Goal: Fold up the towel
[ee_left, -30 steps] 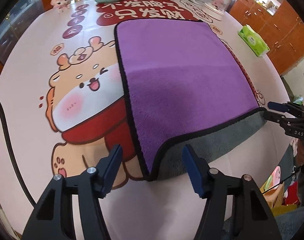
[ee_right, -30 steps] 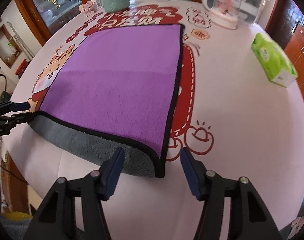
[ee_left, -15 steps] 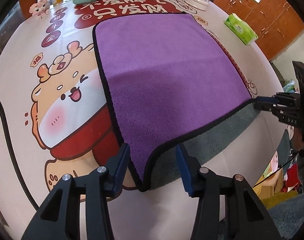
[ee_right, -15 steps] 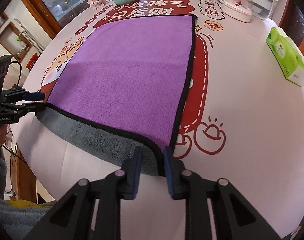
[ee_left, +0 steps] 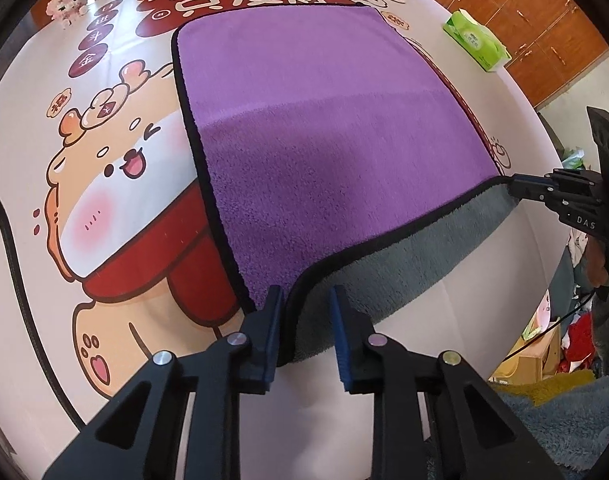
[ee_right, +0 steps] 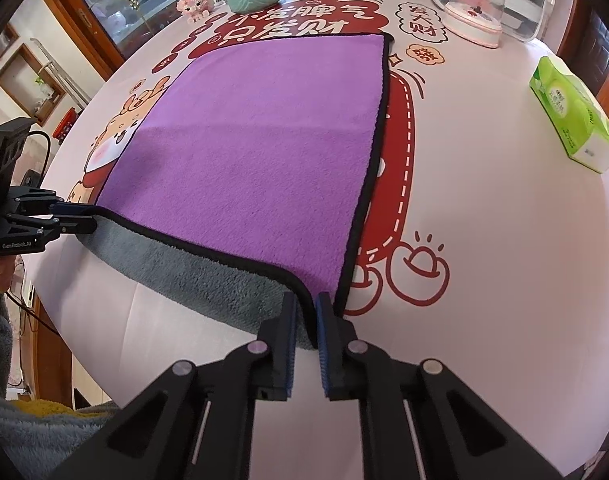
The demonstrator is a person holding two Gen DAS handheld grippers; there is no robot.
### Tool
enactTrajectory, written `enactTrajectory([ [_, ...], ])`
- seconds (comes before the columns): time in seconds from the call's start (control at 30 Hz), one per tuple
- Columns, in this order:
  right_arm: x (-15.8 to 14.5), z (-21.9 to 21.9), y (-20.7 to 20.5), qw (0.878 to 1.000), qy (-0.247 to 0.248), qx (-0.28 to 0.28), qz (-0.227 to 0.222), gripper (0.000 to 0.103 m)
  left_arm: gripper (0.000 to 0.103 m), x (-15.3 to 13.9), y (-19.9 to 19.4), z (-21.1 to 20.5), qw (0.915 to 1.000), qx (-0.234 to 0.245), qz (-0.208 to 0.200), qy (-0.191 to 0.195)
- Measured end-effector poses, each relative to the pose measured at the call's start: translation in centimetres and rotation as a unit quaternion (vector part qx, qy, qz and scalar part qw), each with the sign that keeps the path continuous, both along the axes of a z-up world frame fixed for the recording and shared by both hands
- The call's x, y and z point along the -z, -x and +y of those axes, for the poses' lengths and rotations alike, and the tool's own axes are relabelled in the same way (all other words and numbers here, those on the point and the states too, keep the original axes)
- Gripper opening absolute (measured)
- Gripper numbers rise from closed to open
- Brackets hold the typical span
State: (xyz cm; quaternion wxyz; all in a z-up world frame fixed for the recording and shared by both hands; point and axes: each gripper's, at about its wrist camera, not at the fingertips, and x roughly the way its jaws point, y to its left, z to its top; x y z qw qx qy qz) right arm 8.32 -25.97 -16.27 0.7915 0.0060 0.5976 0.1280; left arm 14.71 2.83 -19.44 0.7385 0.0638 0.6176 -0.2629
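The purple towel (ee_right: 264, 152) lies flat on the table (ee_right: 484, 240), unfolded; right tongs (ee_right: 305, 312) pinch its near corner, left tongs (ee_left: 305, 304) half-closed around theirs, folding all ahead

Purple towel (ee_right: 256, 152), grey underside, black trim, on a cream-and-red cartoon-printed tablecloth (ee_right: 484, 216).

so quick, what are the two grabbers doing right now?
Left gripper: closing around the purple towel corner, a gap still visible.
Right gripper: shut on the other near corner.
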Motion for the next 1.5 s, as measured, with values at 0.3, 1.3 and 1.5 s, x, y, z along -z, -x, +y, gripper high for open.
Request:
enactTrajectory([
  [0.3, -0.5, 0.5, 0.5, 1.000, 0.015, -0.011, -0.012, 0.005, 0.009, -0.1, 0.6, -0.1, 0.9996, -0.017, -0.009, -0.022],
  [1.3, -16.0, 2.5, -6.4, 0.977, 0.053, 0.018, -0.205, 0.004, 0.005, -16.3, -4.3, -1.4, 0.9562, -0.161, -0.207, -0.130],
  [1.5, -15.6, 2.8, -11.5, 0.975, 0.064, 0.041, -0.208, 0.004, 0.005, -15.9, -9.4, -1.6, 0.9514, -0.173, -0.213, -0.139],
])
